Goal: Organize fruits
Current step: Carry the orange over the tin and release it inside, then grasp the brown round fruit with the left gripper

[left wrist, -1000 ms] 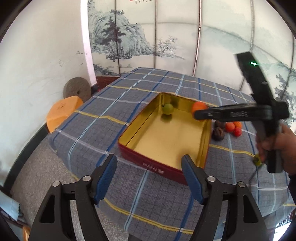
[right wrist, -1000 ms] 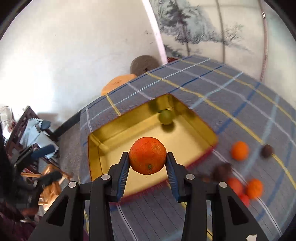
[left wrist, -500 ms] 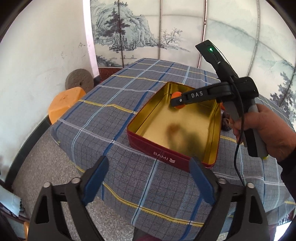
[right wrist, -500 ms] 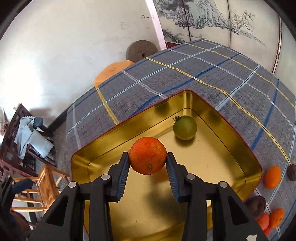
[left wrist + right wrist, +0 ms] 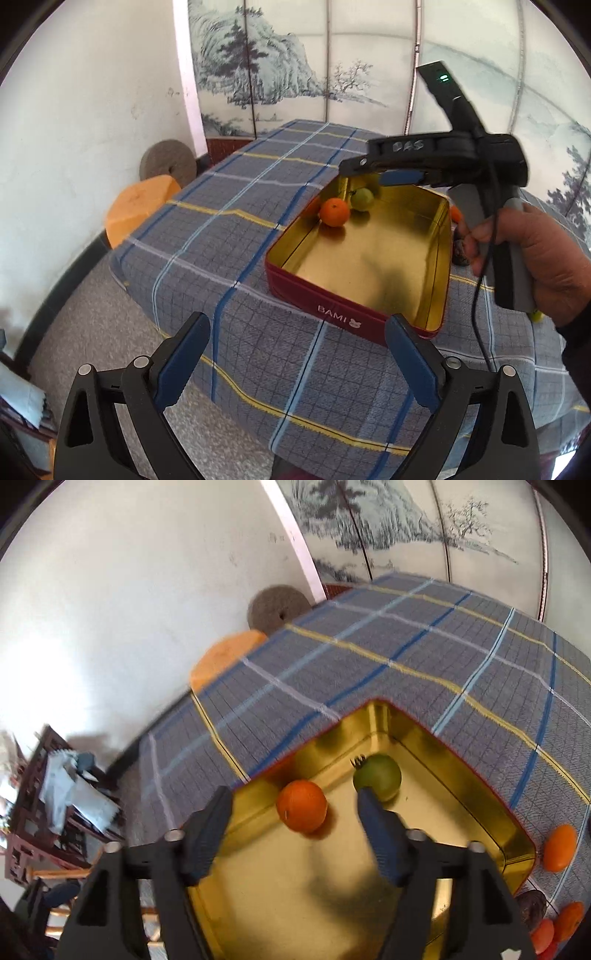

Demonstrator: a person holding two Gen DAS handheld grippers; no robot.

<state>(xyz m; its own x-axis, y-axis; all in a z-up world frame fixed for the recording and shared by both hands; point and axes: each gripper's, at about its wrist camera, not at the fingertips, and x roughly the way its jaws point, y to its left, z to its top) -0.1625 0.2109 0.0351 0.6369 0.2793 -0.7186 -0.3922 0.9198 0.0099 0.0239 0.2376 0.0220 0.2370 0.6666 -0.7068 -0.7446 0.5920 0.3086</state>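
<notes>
A red tin (image 5: 334, 312) with a gold inside stands on the checked tablecloth. In its far corner lie an orange (image 5: 334, 211) and a green fruit (image 5: 362, 199), close together. My right gripper (image 5: 364, 170) hovers over that corner, held by a hand. Its jaws are opening, and the orange (image 5: 301, 805) lies loose on the tin floor below and between them, clear of both pads, with the green fruit (image 5: 377, 777) beside the right finger. My left gripper (image 5: 295, 325) hangs before the tin's near wall, its jaws opening with nothing between them.
More fruit lies on the cloth right of the tin (image 5: 461, 760): an orange one (image 5: 559, 847), a dark one (image 5: 532, 904) and small orange-red ones (image 5: 569, 921). An orange stool (image 5: 138, 206) and a millstone (image 5: 168, 164) stand past the table's left edge.
My right gripper carried the orange over the tin, then spread its jaws; the orange now rests in the tin beside the green fruit. My left gripper's jaws widened.
</notes>
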